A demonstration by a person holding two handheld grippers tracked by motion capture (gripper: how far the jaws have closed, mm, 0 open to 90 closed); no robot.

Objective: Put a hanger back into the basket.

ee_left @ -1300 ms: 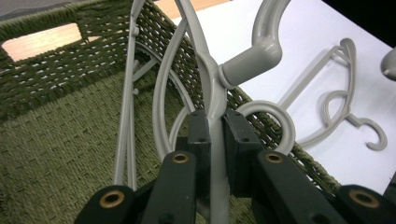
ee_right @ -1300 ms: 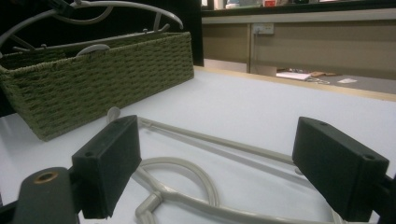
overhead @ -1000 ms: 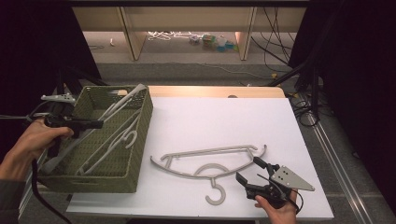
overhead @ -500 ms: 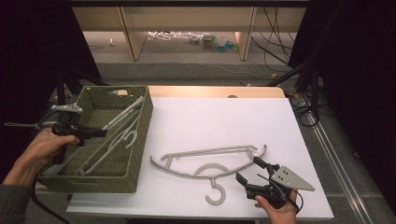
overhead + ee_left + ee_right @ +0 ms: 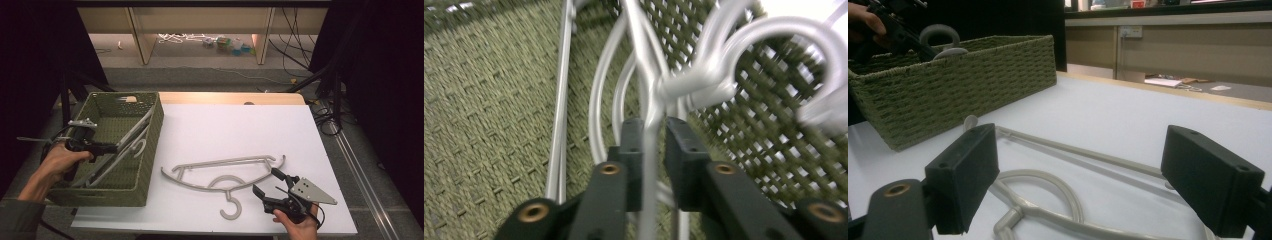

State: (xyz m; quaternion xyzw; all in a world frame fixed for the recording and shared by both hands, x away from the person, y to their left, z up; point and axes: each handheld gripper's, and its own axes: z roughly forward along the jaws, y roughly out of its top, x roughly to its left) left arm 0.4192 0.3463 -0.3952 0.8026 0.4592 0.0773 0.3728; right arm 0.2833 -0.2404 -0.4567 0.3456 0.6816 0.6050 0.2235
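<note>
I see the counter [image 5: 240, 130], white-topped, carrying a green woven basket [image 5: 150, 150] at about nine o'clock from its middle. Two pale hangers are the work in hand. One, the loose hanger [image 5: 225, 172], lies flat on the counter at about five o'clock from the middle, its hook pointing toward me. The other, the basket hanger [image 5: 131, 137], lies slanted inside the basket, one end leaning up against the far wall.

My left hand [image 5: 59, 161] comes in at eight o'clock and holds the left tool [image 5: 111, 147] low inside the basket. In the left gripper view the left tool [image 5: 655, 150] has its jaws set narrowly on either side of a thin bar of the basket hanger [image 5: 649, 90], whose hook curls up at one o'clock. The jaws have just been opening a little, with the bar between them; a slim gap shows beside the bar, so I read the pads as no longer pressing.

My right hand [image 5: 295, 225] sits at five o'clock with the right tool [image 5: 267, 182] just beside the loose hanger's hook side. In the right gripper view the right tool [image 5: 1093, 185] stands wide open, holding nothing, the loose hanger [image 5: 1048, 200] lying on the counter between and beyond its jaws.
</note>
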